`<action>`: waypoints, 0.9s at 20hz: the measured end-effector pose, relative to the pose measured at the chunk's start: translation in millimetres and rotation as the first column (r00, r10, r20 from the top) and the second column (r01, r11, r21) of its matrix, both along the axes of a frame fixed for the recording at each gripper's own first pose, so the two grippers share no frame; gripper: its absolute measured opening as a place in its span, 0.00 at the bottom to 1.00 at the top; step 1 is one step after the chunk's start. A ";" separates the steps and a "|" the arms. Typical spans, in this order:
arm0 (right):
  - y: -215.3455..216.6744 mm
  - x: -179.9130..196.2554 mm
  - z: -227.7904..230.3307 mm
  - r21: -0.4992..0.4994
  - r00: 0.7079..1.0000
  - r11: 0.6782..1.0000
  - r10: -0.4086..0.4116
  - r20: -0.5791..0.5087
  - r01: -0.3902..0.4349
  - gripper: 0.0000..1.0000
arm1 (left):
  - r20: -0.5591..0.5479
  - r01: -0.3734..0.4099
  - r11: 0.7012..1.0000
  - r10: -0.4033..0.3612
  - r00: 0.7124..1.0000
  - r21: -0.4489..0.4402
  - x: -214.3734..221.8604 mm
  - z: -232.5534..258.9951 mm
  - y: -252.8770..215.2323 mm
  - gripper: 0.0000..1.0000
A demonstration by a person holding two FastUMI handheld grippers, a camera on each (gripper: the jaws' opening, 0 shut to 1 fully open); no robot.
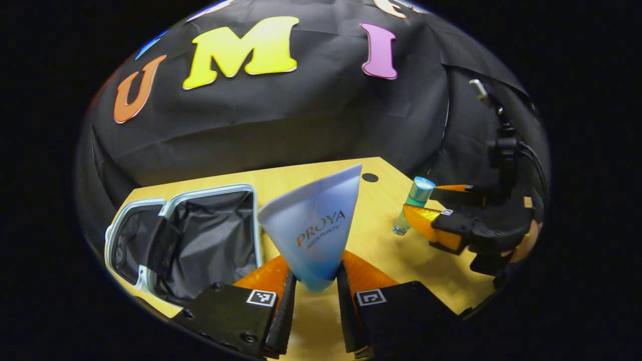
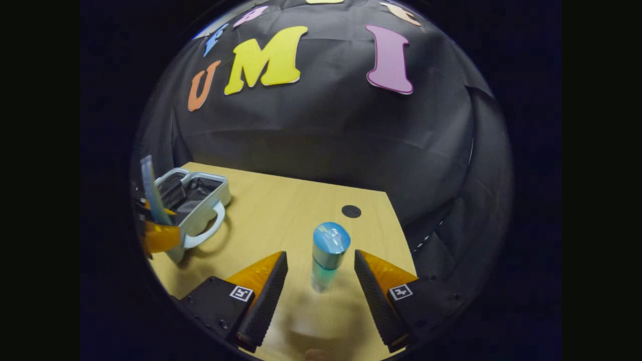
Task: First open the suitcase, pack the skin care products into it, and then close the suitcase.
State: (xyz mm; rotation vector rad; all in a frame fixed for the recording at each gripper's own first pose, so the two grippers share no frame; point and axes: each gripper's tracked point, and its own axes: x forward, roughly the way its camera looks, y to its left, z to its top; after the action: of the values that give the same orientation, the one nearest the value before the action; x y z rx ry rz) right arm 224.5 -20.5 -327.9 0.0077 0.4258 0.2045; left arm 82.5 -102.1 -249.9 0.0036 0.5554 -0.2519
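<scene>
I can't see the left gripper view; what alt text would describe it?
The left gripper grips a blue-white tube by its cap end above a wooden table. An open suitcase lies to its left; on the right, the other gripper brackets a small bottle.

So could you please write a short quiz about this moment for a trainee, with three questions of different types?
1. True or false: the suitcase on the wooden table lies open.
2. What does the left gripper hold? A) a towel B) the blue-white cream tube C) nothing
3. Fill in: the right gripper is ____, with the small teal bottle standing upright between its fingers, not yet touched.

Key: 1 true; 2 B; 3 open.
</scene>
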 end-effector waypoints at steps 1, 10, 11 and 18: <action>0.1 5.7 -3.6 0.003 1.000 1.000 -0.017 0.000 0.017 0.79 | -0.015 -0.023 1.000 0.023 1.000 -0.008 -6.9 -1.0 12.2 0.43; -1.5 13.8 -22.6 0.007 0.995 0.995 -0.095 -0.031 0.095 0.40 | -0.054 -0.242 0.970 0.243 0.969 0.022 -36.1 3.7 129.5 0.43; -0.8 9.1 -20.8 0.009 0.994 0.995 -0.103 -0.037 0.104 0.38 | -0.061 -0.253 0.967 0.253 0.965 0.020 -36.6 4.5 138.6 0.43; 20.1 -73.9 78.1 -0.004 0.994 0.994 -0.111 0.019 0.111 0.34 | -0.131 -0.241 0.970 0.245 0.961 0.041 -19.3 -23.0 190.6 0.43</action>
State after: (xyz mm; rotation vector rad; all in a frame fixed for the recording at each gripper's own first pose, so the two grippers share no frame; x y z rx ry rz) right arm 150.6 -0.4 -249.8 0.0248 0.4056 0.0940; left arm 63.2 88.6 -272.8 -0.0579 0.6872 -0.0049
